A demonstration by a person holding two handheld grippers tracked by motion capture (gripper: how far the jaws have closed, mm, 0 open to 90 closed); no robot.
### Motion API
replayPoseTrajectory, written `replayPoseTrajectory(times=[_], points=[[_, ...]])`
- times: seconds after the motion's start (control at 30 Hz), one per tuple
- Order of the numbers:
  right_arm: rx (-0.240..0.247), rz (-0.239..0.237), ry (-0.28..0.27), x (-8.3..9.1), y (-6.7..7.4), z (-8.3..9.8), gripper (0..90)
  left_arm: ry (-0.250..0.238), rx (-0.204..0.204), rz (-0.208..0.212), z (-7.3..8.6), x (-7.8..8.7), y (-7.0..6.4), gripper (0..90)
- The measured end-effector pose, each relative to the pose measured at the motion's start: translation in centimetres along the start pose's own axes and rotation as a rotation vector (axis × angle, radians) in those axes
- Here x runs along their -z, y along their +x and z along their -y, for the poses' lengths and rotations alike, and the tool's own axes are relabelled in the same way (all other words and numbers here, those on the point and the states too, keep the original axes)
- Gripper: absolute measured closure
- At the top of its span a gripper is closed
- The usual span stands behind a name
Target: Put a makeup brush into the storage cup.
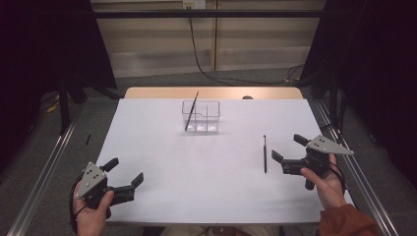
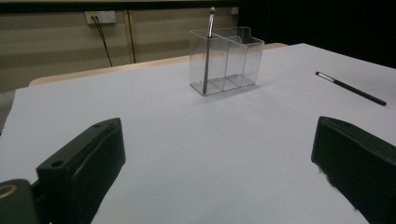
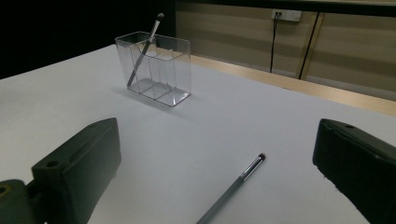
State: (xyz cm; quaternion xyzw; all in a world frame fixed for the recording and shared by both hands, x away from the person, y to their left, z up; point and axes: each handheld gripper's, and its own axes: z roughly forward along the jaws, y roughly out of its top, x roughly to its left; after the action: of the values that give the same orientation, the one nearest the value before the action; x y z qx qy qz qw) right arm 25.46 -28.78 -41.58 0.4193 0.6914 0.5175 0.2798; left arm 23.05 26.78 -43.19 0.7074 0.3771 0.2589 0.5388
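Observation:
A clear plastic holder [image 1: 201,116] [image 2: 227,60] [image 3: 156,68] with three compartments stands at the far middle of the white table. One dark pen [image 1: 191,111] [image 2: 207,51] [image 3: 144,48] leans in its left compartment. A second dark pen [image 1: 264,153] [image 2: 350,88] [image 3: 232,190] lies flat on the table, right of centre. My right gripper [image 1: 285,148] is open just right of that pen, its jaws wide apart and empty. My left gripper [image 1: 125,171] is open near the front left of the table, holding nothing.
The white sheet [image 1: 211,162] covers the table, with a wooden edge [image 1: 211,92] at the back. A black cable [image 1: 206,59] hangs down the far wall from a socket. Metal rails [image 1: 44,172] run along both sides of the table.

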Motion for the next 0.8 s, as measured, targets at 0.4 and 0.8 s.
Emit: replayPoseTrajectory(times=[0.4, 0.8], points=[[0.014, -0.008, 0.078, -1.9, -1.3, -0.5, 0.7, 0.004, -0.012, -0.001, -0.1, -0.2, 0.2, 2.9], [-0.016, -0.026, 0.263, -4.1, -2.4, -2.2, 1.8, 0.021, -0.018, 0.012, 0.0, -0.6, 0.4, 3.1]])
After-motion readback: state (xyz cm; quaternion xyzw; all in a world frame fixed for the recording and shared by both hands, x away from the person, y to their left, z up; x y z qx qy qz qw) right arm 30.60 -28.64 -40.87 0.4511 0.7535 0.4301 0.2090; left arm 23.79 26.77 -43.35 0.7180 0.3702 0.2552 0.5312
